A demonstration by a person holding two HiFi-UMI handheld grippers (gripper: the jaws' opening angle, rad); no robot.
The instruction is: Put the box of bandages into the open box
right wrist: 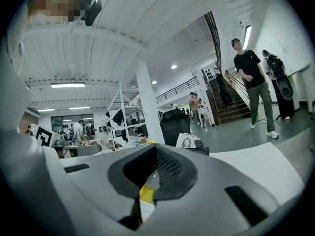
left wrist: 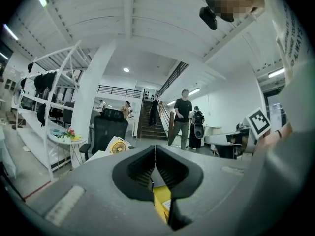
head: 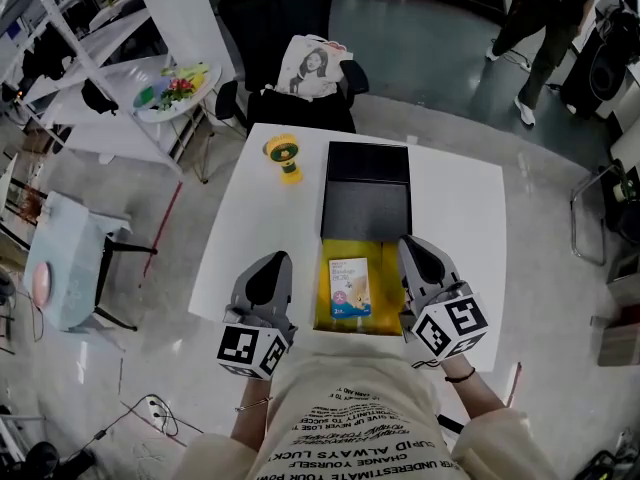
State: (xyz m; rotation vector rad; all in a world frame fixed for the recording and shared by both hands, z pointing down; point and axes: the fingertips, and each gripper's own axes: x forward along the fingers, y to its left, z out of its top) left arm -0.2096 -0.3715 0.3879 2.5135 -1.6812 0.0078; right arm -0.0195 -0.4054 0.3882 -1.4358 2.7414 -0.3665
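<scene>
While the box of bandages [head: 350, 286] lies inside the open box [head: 385, 276], the left gripper [head: 274, 259] and right gripper [head: 412, 244] flank it, fingers clenched on nothing. A careless swing could shove it off the seemingly close tabletop [head: 455, 198] edge.

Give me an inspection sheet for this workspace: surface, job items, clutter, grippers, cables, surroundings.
Surface: white table, mostly bare.
Job's things: box of bandages lies flat inside the yellow-lined open box; black lid folded back.
Clutter: small yellow gadget left of the lid.
Grippers: left gripper and right gripper flank the open box, both shut, holding nothing.
Cables: power strip with cords on the floor; none on the table.
Surroundings: black chair carrying a printed bag; person walking beyond.
</scene>
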